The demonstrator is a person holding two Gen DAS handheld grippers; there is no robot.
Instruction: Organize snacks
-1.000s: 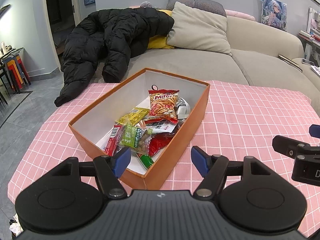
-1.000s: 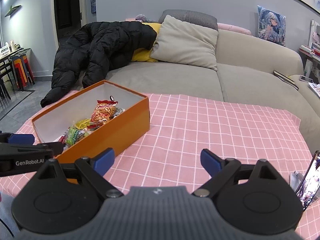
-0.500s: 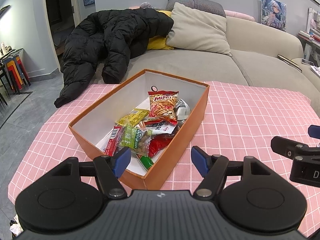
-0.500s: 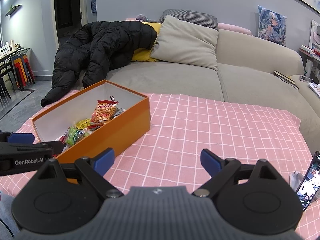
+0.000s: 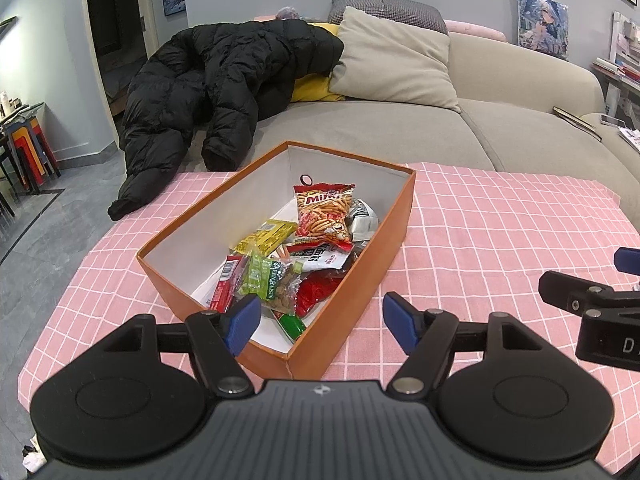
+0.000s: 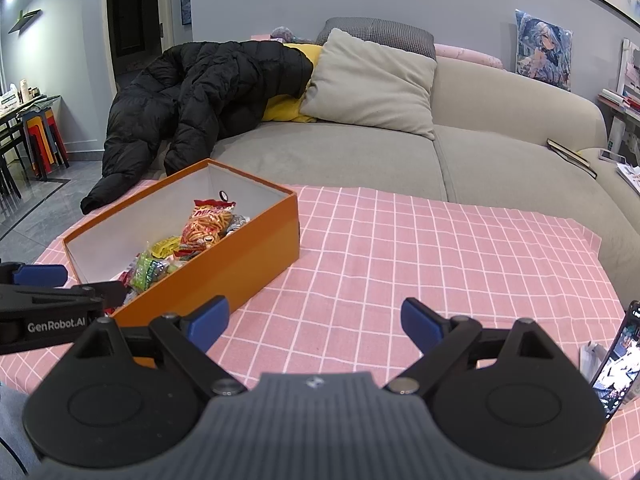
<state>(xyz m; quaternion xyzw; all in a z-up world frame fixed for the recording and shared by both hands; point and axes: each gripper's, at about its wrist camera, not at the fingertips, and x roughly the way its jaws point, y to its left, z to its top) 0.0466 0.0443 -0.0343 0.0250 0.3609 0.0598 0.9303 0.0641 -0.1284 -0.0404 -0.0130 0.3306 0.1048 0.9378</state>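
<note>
Left wrist: snacks (image 5: 304, 256) inside orange box (image 5: 384, 260), both grippers open.

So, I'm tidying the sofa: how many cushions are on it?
3: beige cushion at the middle, grey one behind it, yellow one partly under the coat. More may be hidden.

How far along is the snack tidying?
It looks nearly or fully done: the snack packets lie piled inside the orange box, and none shows on the pink checked cloth. Nothing is in hand; the left tongs and right tongs are open and empty.
</note>
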